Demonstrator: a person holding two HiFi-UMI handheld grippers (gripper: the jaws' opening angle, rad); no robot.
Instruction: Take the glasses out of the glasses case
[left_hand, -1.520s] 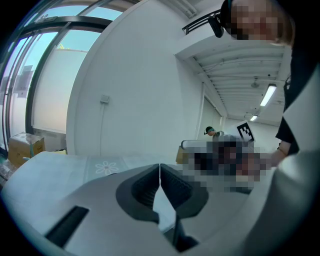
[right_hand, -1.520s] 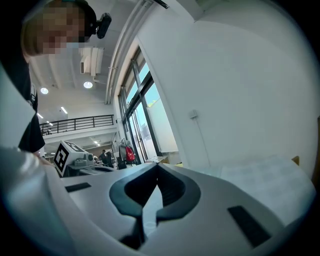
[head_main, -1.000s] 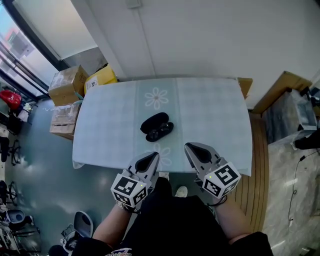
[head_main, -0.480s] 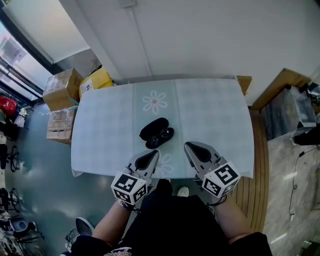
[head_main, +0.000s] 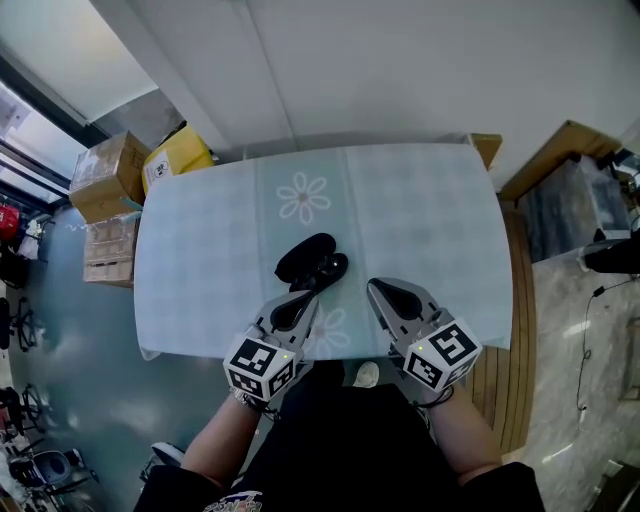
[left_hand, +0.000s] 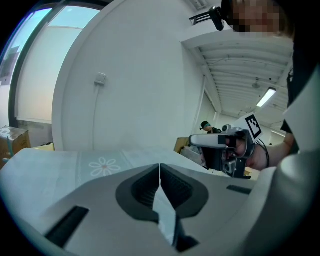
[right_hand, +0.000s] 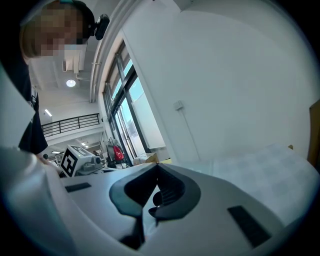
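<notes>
Black glasses case (head_main: 305, 254) open — long axis diagonal, near-left to far-right

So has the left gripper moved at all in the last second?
Yes. Judged against the black glasses case, the left gripper has come forward: its tip now sits just short of the case, with a smaller gap between them than before.

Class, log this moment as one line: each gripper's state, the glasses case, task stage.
left hand-held gripper: shut, empty, tip near case | right hand-held gripper: shut, empty | glasses case: on tablecloth, ungrasped | stage: pre-grasp
</notes>
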